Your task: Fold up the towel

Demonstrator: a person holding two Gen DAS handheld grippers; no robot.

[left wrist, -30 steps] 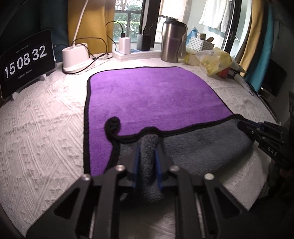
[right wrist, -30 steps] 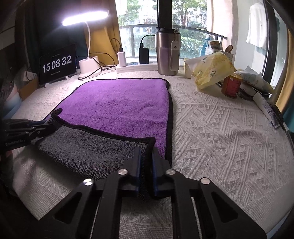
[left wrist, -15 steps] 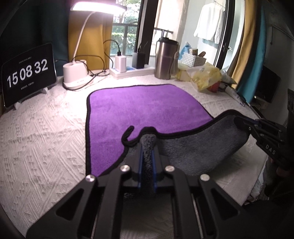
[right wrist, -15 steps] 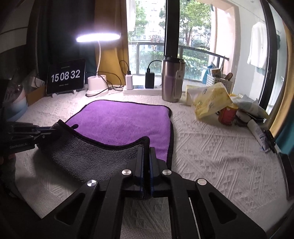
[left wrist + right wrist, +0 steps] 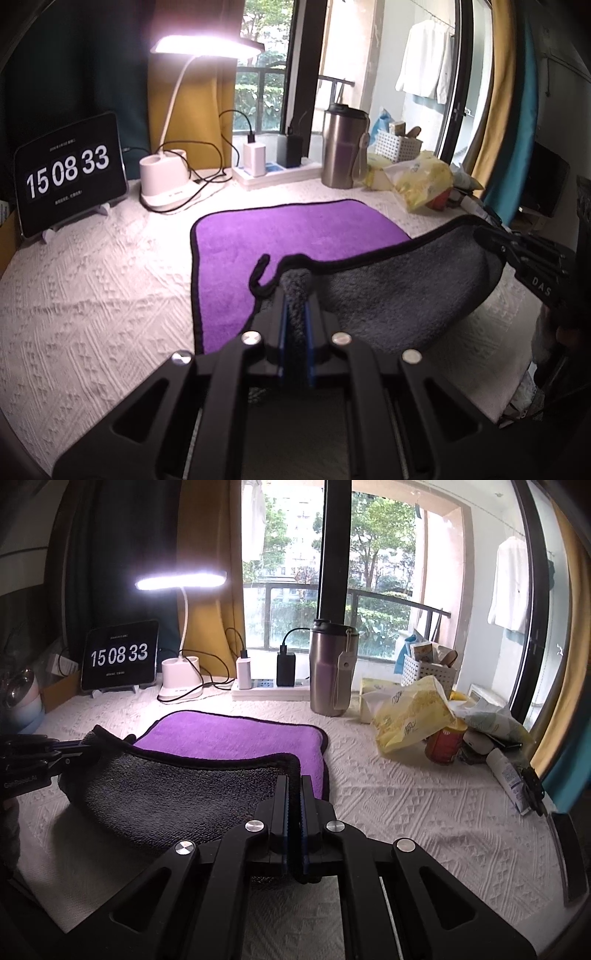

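A purple towel (image 5: 295,236) with a grey underside and black trim lies on the white table; it also shows in the right wrist view (image 5: 229,738). Its near edge is lifted off the table, grey side (image 5: 399,295) facing me. My left gripper (image 5: 295,291) is shut on the near left corner. My right gripper (image 5: 293,782) is shut on the near right corner. Each gripper shows at the edge of the other's view: the right one (image 5: 524,254) and the left one (image 5: 40,753).
At the table's back stand a clock tablet (image 5: 68,173), a lit desk lamp (image 5: 166,181), a power strip with chargers (image 5: 273,170) and a steel tumbler (image 5: 332,672). Yellow bags, a can (image 5: 443,744) and a tube lie at the right.
Both grippers have risen and carried the towel's near edge higher and farther toward the back. More of the grey underside hangs off the table.
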